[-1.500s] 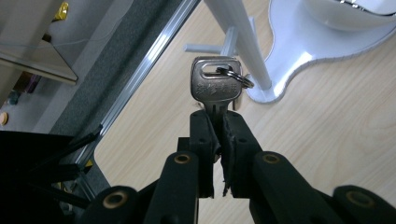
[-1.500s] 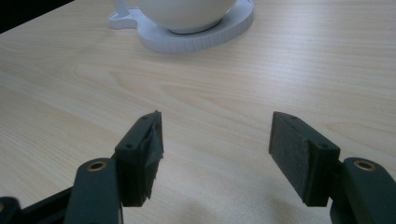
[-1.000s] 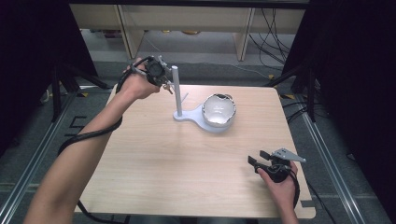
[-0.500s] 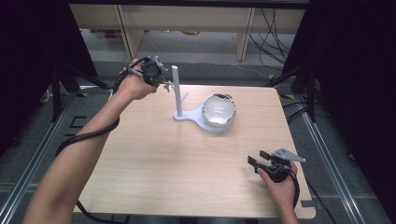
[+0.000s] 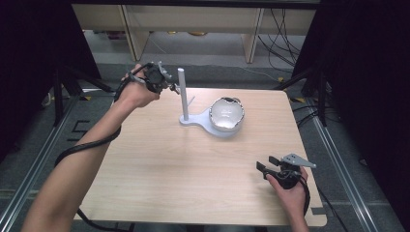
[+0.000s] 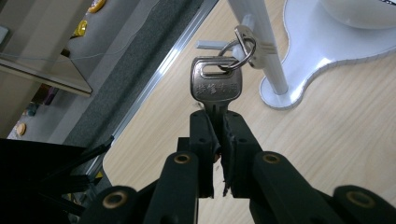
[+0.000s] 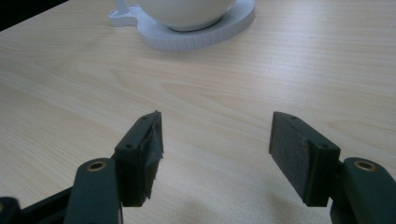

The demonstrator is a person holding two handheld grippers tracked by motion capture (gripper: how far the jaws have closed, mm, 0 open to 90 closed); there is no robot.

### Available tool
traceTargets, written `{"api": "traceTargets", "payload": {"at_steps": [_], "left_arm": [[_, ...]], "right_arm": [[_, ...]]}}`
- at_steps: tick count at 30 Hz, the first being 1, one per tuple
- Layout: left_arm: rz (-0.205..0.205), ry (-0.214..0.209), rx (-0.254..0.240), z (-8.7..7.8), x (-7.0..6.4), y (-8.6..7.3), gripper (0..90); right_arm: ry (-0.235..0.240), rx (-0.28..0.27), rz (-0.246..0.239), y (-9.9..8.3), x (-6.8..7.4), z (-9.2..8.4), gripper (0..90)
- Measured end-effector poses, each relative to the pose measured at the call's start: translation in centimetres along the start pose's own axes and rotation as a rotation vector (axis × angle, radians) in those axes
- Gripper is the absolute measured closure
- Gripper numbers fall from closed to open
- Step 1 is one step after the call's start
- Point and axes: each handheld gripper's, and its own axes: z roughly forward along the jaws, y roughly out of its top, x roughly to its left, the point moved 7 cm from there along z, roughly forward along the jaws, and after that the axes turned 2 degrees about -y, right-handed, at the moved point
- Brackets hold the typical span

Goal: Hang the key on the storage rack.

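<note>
Silver metal is clamped between the closed jaws of the left gripper (image 6: 218, 140): a key (image 6: 215, 86) is held by its blade, head outward, with a ring (image 6: 239, 46) threaded through the hole in its head. In the left gripper view the ring is seen just beside the white post (image 6: 264, 46), at or against a small peg that juts from it; whether it is hooked on cannot be told. In the high view the left gripper (image 5: 164, 83) is held above the far left part of the table (image 5: 159, 169), close to the post (image 5: 183, 94), which rises from the narrow end of a white base (image 5: 193, 121). A pale bowl (image 5: 226, 113) is seated on the wide end of that base, near the far edge at the table's middle.

Directly ahead of the key, the post itself stands in the way, with the base and bowl behind it. A grey strip of floor and a metal rail are seen past the table's left edge.

The right gripper (image 5: 271, 169) is held low over the near right corner, well apart from the base, with a grey plate on top. Its jaws (image 7: 215, 144) are spread wide with nothing between them, only bare wood below; the bowl and base are seen far ahead of them.
</note>
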Motion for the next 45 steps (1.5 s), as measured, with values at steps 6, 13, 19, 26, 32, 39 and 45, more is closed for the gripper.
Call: {"api": "traceTargets", "payload": {"at_steps": [6,13,19,26,32,39,45], "left_arm": [[0.016,-0.001,0.009,-0.1,-0.8,-0.1,82.9],[0.015,0.0,0.021,0.3,-0.9,0.0,82.9],[0.021,0.005,0.018,0.7,-1.3,0.0,83.2],[0.006,-0.01,0.01,1.1,-1.4,-0.1,78.8],[-0.044,-0.061,-0.038,1.1,-2.0,-0.7,58.9],[-0.161,-0.108,-0.153,0.4,-2.7,-1.6,42.0],[-0.271,-0.117,-0.27,-0.8,-3.5,-4.1,34.8]], "right_arm": [[-0.014,-0.015,-0.017,0.1,-0.2,0.2,35.9],[-0.025,0.008,-0.01,0.0,-0.1,0.1,35.9],[-0.016,-0.008,-0.005,0.0,-0.1,0.1,35.9],[-0.023,-0.009,-0.041,0.1,-0.3,0.2,35.9],[-0.027,0.009,-0.009,-0.1,-0.1,0.1,35.9],[-0.013,-0.014,-0.03,0.1,-0.2,0.0,35.7],[-0.002,-0.017,-0.029,0.1,-0.2,-0.1,35.8]]}}
